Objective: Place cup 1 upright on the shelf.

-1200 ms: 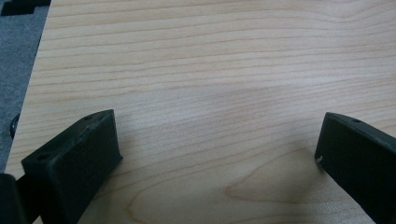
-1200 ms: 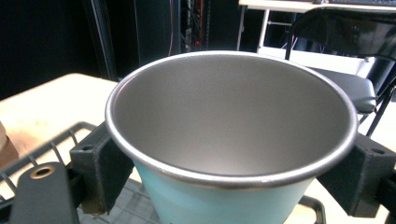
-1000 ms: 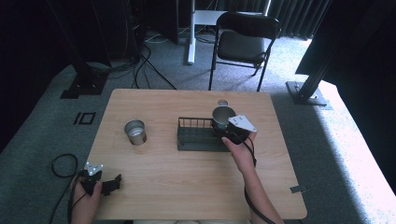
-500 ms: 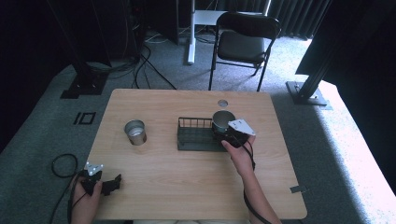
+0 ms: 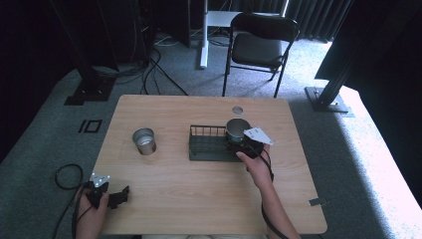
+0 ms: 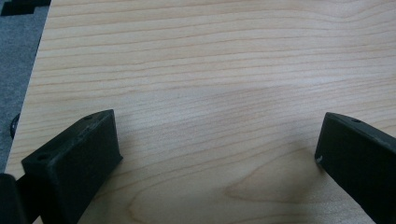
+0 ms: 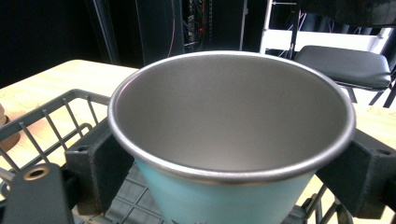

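Note:
A cup (image 7: 219, 196), teal outside and bare metal inside, is upright with my right gripper (image 7: 229, 158) shut on its sides. In the high view this cup (image 5: 238, 128) is at the right end of a black wire basket (image 5: 206, 145), with the right gripper (image 5: 245, 144) just behind it; I cannot tell whether it rests on the basket floor. The basket's wire wall (image 7: 51, 116) rises on the left. A second metal cup (image 5: 144, 141) stands alone on the table, left of the basket. My left gripper (image 5: 113, 195) is at the front left corner, open (image 6: 215, 154) over bare wood.
The wooden table (image 5: 199, 199) has a small round hole (image 5: 237, 110) near its far edge. A black folding chair (image 5: 261, 42) stands beyond it. Cables lie on the carpet at the left (image 5: 67, 174). The table's left edge (image 6: 39, 60) is close to the left gripper.
The right gripper has brought the teal cup slightly nearer and down at the basket's right end, uncovering the hole in the table. The left gripper has not moved.

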